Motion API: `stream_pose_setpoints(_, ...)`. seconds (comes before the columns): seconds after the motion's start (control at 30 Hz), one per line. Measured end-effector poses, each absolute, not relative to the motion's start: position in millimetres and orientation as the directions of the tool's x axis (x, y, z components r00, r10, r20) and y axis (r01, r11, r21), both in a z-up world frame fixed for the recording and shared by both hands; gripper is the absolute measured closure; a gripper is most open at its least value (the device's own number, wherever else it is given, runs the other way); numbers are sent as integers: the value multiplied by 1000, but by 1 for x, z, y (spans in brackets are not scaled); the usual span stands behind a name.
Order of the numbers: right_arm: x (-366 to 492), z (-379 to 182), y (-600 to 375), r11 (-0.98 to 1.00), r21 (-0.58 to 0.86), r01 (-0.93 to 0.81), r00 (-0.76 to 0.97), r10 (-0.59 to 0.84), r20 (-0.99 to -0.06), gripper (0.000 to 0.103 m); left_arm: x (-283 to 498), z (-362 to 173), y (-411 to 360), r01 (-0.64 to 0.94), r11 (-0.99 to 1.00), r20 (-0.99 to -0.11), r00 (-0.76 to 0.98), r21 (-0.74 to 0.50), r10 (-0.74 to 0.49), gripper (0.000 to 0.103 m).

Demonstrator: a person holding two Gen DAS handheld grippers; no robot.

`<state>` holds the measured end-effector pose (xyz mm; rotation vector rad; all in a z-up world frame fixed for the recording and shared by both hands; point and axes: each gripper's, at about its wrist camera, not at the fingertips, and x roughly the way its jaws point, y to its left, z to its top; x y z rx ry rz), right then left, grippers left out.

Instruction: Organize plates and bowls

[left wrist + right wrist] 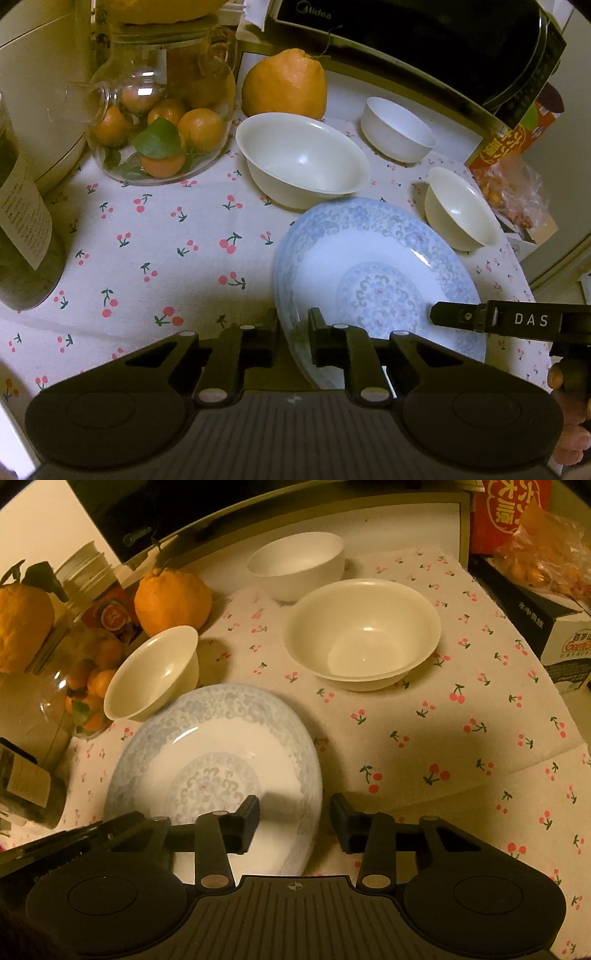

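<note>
Clearly little of the sorting is finished, judging from my left wrist view first: my left gripper (293,334) has its two fingers drawn together on the near left rim of the blue-patterned plate (376,273), one finger outside the edge and one inside, so I read it as clamped on that rim. The plate sits on the cherry-print tablecloth (155,236), tilted, its left edge raised. It is round, so it has no true long axis; its open face looks up and leans toward the right of this view. Behind it a large cream bowl (303,158) stands upright, a white bowl (397,129) further back, and a small cream bowl (458,206) leans just beside the plate's far rim; I cannot tell whether they touch. All three bowls stand apart, none nested, so the stacking is still to do. From the right wrist view, my right gripper (293,821) straddles the plate's near right rim (310,775), one finger over the plate's well, the other outside above the cloth; a gap shows between the pads and the rim, so I judge it not yet gripping. Here the plate's face tips toward the left of the picture.
</note>
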<state>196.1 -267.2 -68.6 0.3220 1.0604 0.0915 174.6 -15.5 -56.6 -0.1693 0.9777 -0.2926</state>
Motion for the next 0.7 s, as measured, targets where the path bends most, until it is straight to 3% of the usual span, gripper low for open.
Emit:
stream_pose_setpoints(0.07, 196, -69, -268, 947, 311, 76, 493, 235, -838, 75, 174, -57, -15, 167, 948, -789, 526, -271, -319, 90)
stream_pose_setpoints(0.27, 195, -72, -281, 918, 378, 118, 490, 277, -826, 86, 172, -55, -14, 163, 949, -785, 533, -270, -315, 93)
stream_pose_setpoints(0.7, 172, -55, -291, 929, 358, 90, 486, 273, -830, 87, 153, -44, -22, 250, 937, -783, 521, -242, -341, 93)
